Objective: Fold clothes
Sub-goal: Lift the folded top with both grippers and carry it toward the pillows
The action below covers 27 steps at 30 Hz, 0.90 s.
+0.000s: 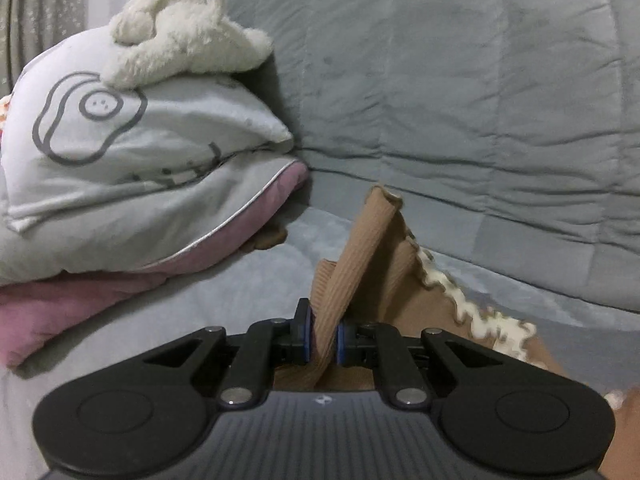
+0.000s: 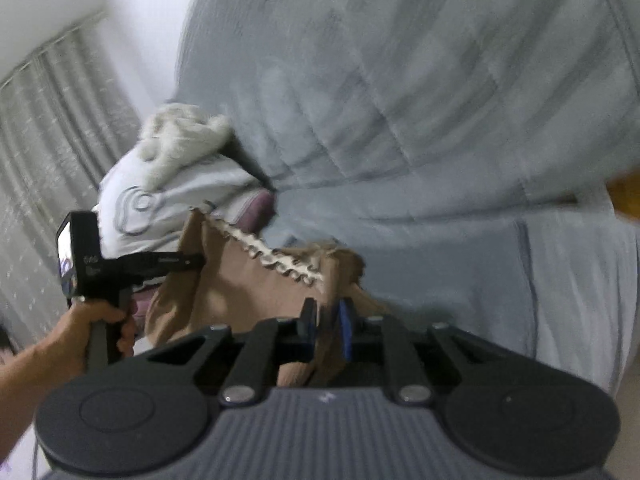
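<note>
Sofa (image 1: 460, 92) ahead of both claws, grey and quilted, filling the background. Off to the left of the left claw (image 1: 324, 336), a heap of pillows (image 1: 120, 168) with a white plush toy (image 1: 180, 36) on top. Lower and nearer, brown ribbed garment (image 1: 360, 256) with a cream frilly edge (image 1: 460, 300), strung between the two claws above the seat. Left claw nearly closed, pads pinching a ribbed strap that rises straight from the jaws. Right claw (image 2: 326, 330) with cloth between the pads too, jaws set a little wider apart; cannot tell whether that cloth is pinched or merely sitting there, with the right-wrist view blurred. Hand (image 2: 100, 332) on the left handle visible from the right side. Looks like the spreading step: garment carried toward the seat for laying flat. Next, probably: lower it, keep the top edge taut, smooth before any fold.
</note>
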Available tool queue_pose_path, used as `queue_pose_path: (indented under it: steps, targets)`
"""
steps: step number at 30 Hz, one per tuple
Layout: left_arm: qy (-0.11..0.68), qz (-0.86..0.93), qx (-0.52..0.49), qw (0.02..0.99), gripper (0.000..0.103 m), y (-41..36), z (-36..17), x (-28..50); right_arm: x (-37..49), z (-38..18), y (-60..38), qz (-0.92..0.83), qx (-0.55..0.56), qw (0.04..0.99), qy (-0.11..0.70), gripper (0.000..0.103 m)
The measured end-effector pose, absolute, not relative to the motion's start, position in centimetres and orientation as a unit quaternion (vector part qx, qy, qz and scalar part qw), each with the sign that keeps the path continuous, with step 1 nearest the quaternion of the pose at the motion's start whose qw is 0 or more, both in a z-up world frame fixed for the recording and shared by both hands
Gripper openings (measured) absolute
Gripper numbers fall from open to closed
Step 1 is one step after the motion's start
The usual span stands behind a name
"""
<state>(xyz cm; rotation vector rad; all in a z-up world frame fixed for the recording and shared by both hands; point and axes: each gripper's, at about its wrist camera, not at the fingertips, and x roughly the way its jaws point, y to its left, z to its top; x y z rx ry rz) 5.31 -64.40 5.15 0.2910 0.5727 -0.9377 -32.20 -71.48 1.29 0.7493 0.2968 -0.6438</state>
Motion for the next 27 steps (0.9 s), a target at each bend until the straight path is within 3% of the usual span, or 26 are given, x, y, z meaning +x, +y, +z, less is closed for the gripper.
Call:
queue_pose_path:
  steps: [3,4,13,19,20,21,27]
  targets:
    - [0.273,-0.431,0.139,0.848,0.010,-64.9,4.0,5.8,-33.1,-1.2,-73.6,-0.294,0.425,0.844,0.143,0.066]
    - [0.273,-0.427,0.141,0.851,0.010,-65.0,3.7,6.0,-33.3,-1.6,-73.8,-0.285,0.439,0.840,0.142,0.070]
    - [0.276,-0.403,0.116,0.865,0.010,-65.1,2.7,7.1,-28.5,-3.1,-75.1,-0.259,0.431,0.847,0.172,0.071]
    - [0.284,-0.396,0.110,0.866,0.010,-65.3,1.9,7.5,-25.4,-2.8,-75.0,-0.276,0.374,0.863,0.197,0.059]
    - [0.282,-0.396,0.111,0.867,0.010,-65.2,1.8,7.5,-24.6,-3.0,-75.1,-0.282,0.359,0.866,0.204,0.049]
    - [0.280,-0.396,0.111,0.868,0.010,-65.2,1.8,7.4,-24.6,-3.0,-75.0,-0.284,0.355,0.867,0.204,0.022]
    - [0.231,-0.412,0.106,0.875,0.010,-63.8,3.0,5.6,-25.9,-2.7,-73.5,-0.284,0.334,0.886,0.150,0.015]
